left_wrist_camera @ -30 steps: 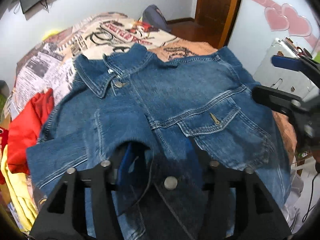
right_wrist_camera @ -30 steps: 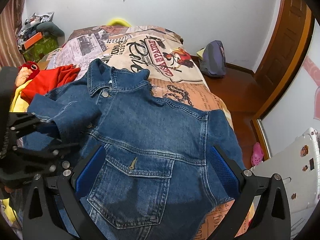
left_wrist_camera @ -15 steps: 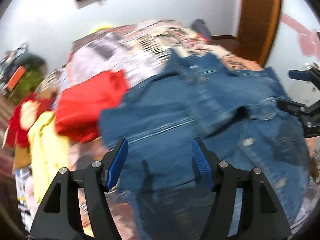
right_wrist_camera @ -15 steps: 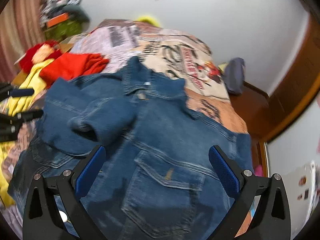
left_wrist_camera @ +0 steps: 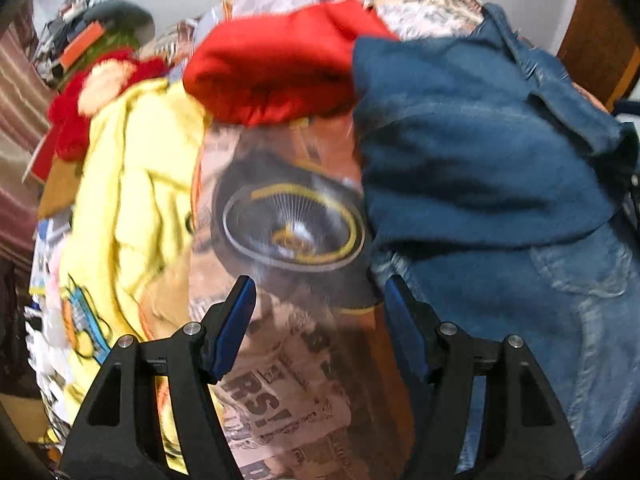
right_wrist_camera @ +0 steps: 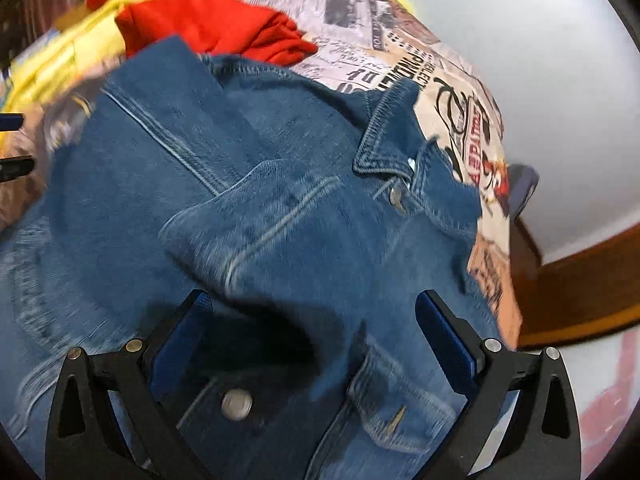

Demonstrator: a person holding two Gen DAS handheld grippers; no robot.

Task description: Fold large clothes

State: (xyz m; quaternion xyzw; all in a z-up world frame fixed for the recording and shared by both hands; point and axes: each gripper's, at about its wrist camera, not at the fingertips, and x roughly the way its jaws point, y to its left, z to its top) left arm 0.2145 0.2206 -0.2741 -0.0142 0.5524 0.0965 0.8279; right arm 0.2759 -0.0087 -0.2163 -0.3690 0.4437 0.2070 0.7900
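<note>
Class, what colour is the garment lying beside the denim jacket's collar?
Red garment; clearest in the right wrist view.

1. Bed (right_wrist_camera: 460, 92) under a newspaper-print cover fills the room's middle.
2. Plain white wall (right_wrist_camera: 560, 100) behind it.
3. Brown wooden door frame (right_wrist_camera: 580, 280) sits at right.
4. Striped curtain (left_wrist_camera: 16, 100) hangs left.

Rough blue denim cloth with pale stitching on the jacket (right_wrist_camera: 280, 184), dull metal on its button (right_wrist_camera: 237, 404). Matt black plastic on the right tongs (right_wrist_camera: 312, 344). Soft printed cloth on the bedspread (left_wrist_camera: 280, 216). Glossy brown wood on the door (right_wrist_camera: 580, 280), lower right.
</note>
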